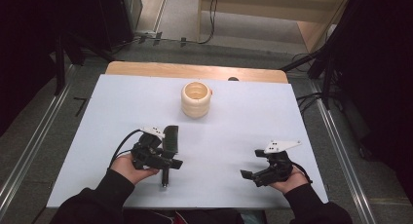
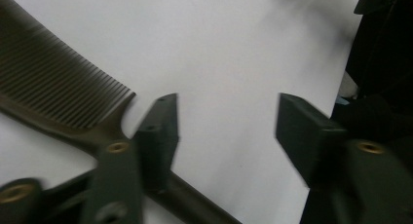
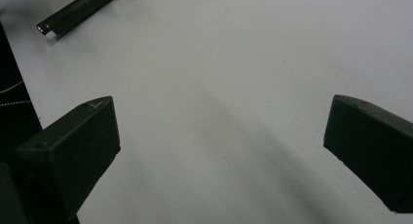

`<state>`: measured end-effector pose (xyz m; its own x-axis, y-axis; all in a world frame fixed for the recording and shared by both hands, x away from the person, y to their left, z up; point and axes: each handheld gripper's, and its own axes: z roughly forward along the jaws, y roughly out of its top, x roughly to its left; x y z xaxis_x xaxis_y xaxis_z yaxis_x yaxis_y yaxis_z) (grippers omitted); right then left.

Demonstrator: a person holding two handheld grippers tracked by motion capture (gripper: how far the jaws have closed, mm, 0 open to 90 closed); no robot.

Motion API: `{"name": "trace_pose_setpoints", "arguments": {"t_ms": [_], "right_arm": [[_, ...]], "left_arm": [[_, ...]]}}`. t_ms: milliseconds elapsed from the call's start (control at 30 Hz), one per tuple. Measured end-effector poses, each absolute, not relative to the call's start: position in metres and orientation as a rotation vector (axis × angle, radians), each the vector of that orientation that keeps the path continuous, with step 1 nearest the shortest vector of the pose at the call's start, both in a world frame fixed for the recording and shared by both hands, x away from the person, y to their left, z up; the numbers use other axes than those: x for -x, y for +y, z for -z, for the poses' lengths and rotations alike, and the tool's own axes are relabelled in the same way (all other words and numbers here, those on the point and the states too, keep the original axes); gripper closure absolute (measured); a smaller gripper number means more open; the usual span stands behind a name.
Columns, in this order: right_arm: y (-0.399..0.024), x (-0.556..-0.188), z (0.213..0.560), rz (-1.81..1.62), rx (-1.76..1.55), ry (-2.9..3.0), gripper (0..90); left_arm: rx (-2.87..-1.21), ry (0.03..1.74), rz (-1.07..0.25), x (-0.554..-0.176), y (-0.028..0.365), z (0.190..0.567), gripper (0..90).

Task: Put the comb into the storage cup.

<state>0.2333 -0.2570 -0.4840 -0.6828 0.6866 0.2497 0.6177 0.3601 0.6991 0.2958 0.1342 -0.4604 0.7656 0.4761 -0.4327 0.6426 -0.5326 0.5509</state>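
The left gripper (image 1: 171, 161) is hovering low over a dark plastic comb with a long thin handle (image 1: 169, 148), which is lying flat on the white table (image 1: 243, 117) in front of the person's left hand (image 1: 130, 168). Its jaws are standing partly apart and pressing on nothing; the comb's handle is passing under the near jaw rather than sitting squarely between the two, so the grasp is, by my judgement, only being set up and the pick-up itself is not yet done. A cream ribbed cup (image 1: 196, 100) is standing upright well beyond the comb, toward the far edge of the table, apart from both grippers; if the comb is meant for it, the lifting and carrying are all left to do. The right gripper (image 1: 249, 175) is resting idle near the table's right front, jaws released and wide, with bare table between them. The left gripper view is giving the fine teeth of the comb (image 2: 53, 87) and the handle crossing beneath the jaw, detail the high view is blurring into one dark strip. The right gripper view is catching the glossy tip of the comb's handle (image 3: 73, 13) far off, while the high view alone is placing the cup.
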Motion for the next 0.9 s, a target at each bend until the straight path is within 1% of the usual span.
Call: {"name": "trace_pose_setpoints", "arguments": {"t_ms": [33,100,167,600,900], "right_arm": [[-0.257,-0.233,0.484,-1.235,-1.209,2.520,0.0],[-0.257,-0.233,0.484,-1.233,-1.208,2.521,0.0],[-0.257,-0.233,0.484,-1.231,-1.205,2.523,0.0],[-0.257,-0.233,0.484,-1.224,-1.194,2.527,0.0],[-0.256,-0.233,0.484,-1.222,-1.190,2.529,0.0]], "left_arm": [[-2.238,0.814,0.315,-0.295,0.134,0.461,62.3],[-2.254,0.786,0.324,-0.293,0.133,0.465,78.8],[-2.271,0.765,0.318,-0.291,0.133,0.467,89.1],[-2.386,0.794,0.324,-0.296,0.134,0.486,90.0],[-2.394,0.834,0.336,-0.301,0.141,0.491,89.9]]}}
